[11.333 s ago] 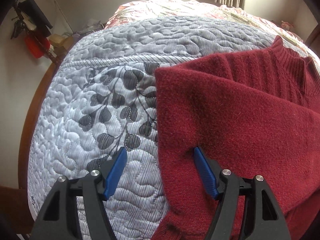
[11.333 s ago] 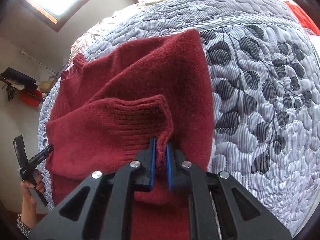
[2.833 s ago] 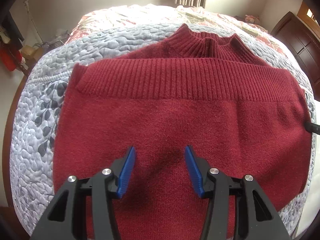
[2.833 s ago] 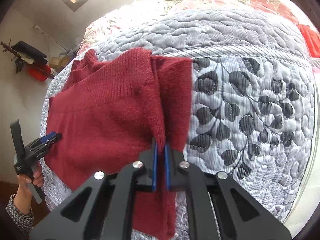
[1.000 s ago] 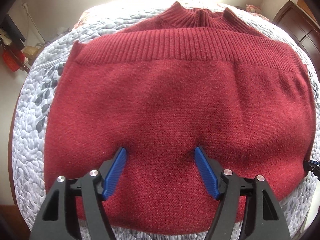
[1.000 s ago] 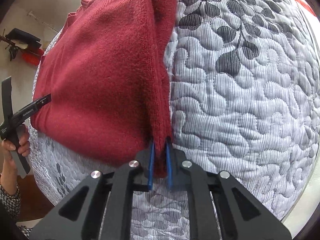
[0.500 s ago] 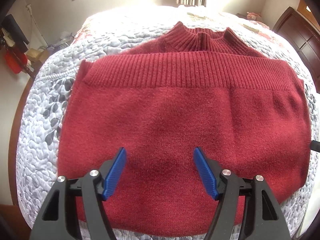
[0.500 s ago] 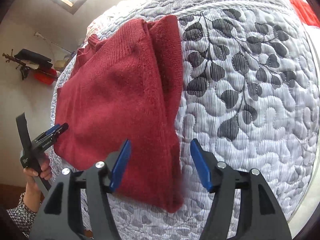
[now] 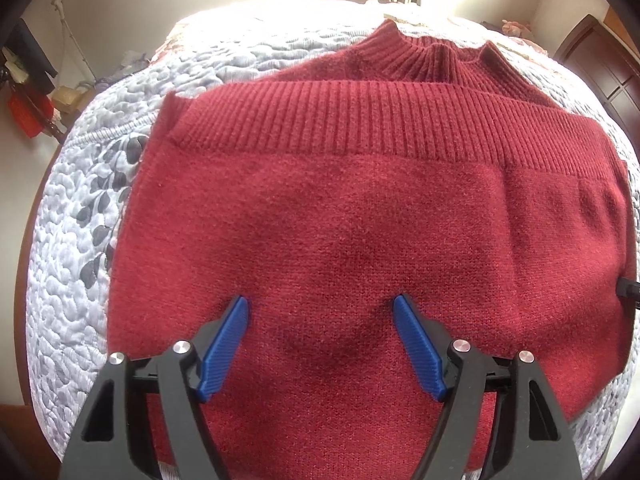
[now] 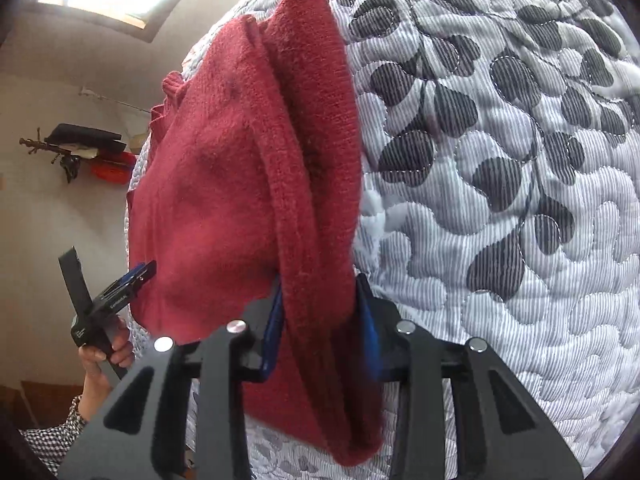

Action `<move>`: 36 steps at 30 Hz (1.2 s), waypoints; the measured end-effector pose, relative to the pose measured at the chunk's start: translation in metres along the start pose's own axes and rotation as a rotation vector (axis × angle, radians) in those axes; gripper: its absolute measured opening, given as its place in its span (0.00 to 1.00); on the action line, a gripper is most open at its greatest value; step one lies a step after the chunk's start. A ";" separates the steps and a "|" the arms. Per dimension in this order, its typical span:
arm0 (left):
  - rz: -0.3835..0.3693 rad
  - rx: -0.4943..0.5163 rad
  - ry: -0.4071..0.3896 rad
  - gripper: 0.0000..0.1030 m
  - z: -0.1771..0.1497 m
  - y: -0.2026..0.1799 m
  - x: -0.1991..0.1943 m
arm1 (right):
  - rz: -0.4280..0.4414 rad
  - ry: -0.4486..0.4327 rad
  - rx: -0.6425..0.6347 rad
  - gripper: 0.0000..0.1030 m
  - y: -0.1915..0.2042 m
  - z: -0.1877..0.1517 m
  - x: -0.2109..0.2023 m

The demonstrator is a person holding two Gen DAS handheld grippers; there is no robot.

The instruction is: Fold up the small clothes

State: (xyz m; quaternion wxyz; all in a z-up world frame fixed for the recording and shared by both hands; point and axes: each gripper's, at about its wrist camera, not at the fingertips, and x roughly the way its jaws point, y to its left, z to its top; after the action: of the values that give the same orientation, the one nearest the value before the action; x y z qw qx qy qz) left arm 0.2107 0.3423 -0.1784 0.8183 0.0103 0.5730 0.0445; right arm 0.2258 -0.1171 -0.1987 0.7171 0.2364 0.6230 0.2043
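Now the dark red knitted sweater [image 9: 360, 208] lies folded on the grey quilted bedspread [image 9: 68, 264], its ribbed hem doubled up toward the ribbed collar at the far side. Its long axis runs left to right in the left wrist view, collar pointing away. Above the near part, the left gripper [image 9: 320, 340] hangs with its blue fingers spread wide, gripping nothing. At the sweater's right edge, the right gripper [image 10: 320, 320] has the thick folded border between its blue fingers [image 10: 272, 320], which touch the cloth on both sides.
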 end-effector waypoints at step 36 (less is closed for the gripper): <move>-0.081 -0.069 -0.054 0.74 -0.005 0.088 -0.047 | -0.120 0.060 -0.300 0.21 0.238 0.001 0.013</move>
State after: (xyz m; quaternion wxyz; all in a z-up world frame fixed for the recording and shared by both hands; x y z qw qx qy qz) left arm 0.1848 0.4259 -0.1303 0.8344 -0.0402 0.5489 0.0306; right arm 0.2289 0.0817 -0.0674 0.7362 0.0827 0.6199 0.2587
